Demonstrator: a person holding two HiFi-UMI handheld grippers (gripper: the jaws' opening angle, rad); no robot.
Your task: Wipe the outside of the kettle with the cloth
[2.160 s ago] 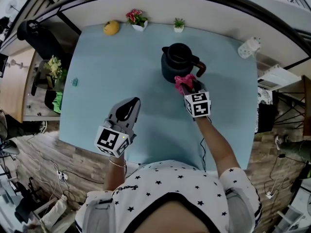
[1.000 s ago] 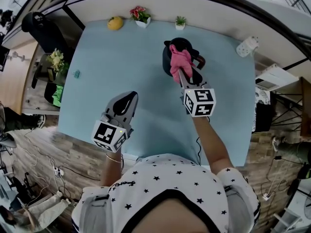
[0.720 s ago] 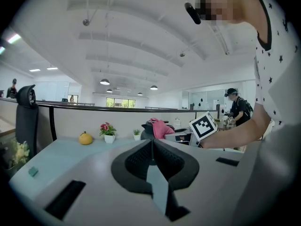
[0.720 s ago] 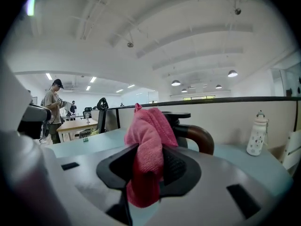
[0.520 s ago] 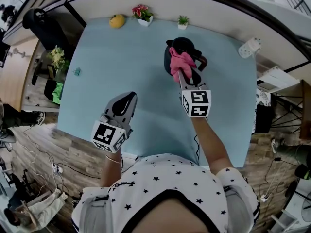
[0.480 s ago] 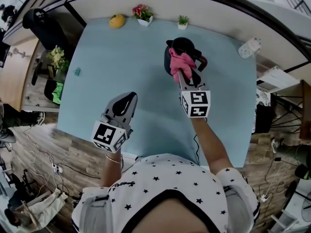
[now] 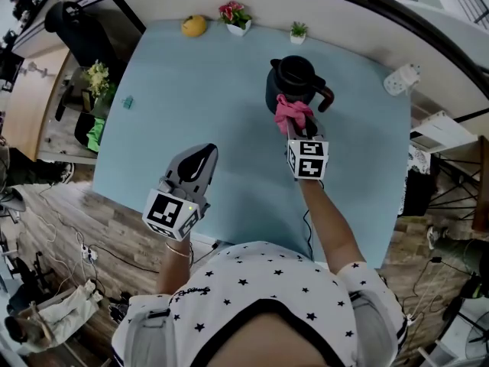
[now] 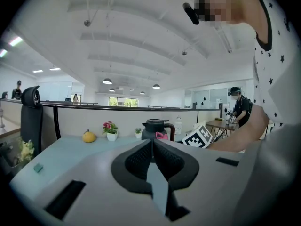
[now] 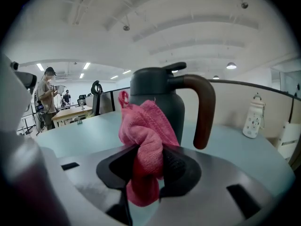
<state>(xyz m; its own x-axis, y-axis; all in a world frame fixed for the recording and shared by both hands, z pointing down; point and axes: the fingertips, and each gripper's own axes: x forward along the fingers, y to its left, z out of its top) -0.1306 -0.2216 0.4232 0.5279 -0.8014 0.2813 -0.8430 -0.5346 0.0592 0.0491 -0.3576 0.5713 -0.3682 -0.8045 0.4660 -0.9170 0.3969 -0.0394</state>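
Observation:
A dark kettle (image 7: 290, 84) with a brown handle (image 7: 326, 98) stands upright on the pale blue table (image 7: 199, 90), far centre right. My right gripper (image 7: 298, 127) is shut on a pink cloth (image 7: 291, 111), which lies against the kettle's near side. In the right gripper view the cloth (image 9: 146, 138) bulges out of the jaws in front of the kettle (image 9: 160, 102). My left gripper (image 7: 200, 159) hovers shut over the table's near left, holding nothing. From the left gripper view the kettle (image 8: 154, 129) is far ahead.
Along the far edge sit a yellow fruit (image 7: 194, 26), a flower pot (image 7: 235, 14) and a small green plant (image 7: 298, 31). A white bottle (image 7: 402, 79) stands at the far right. A small teal object (image 7: 128, 101) lies near the left edge.
The right gripper has brought the cloth down from the kettle's top to its near side. The left gripper has stayed where it was.

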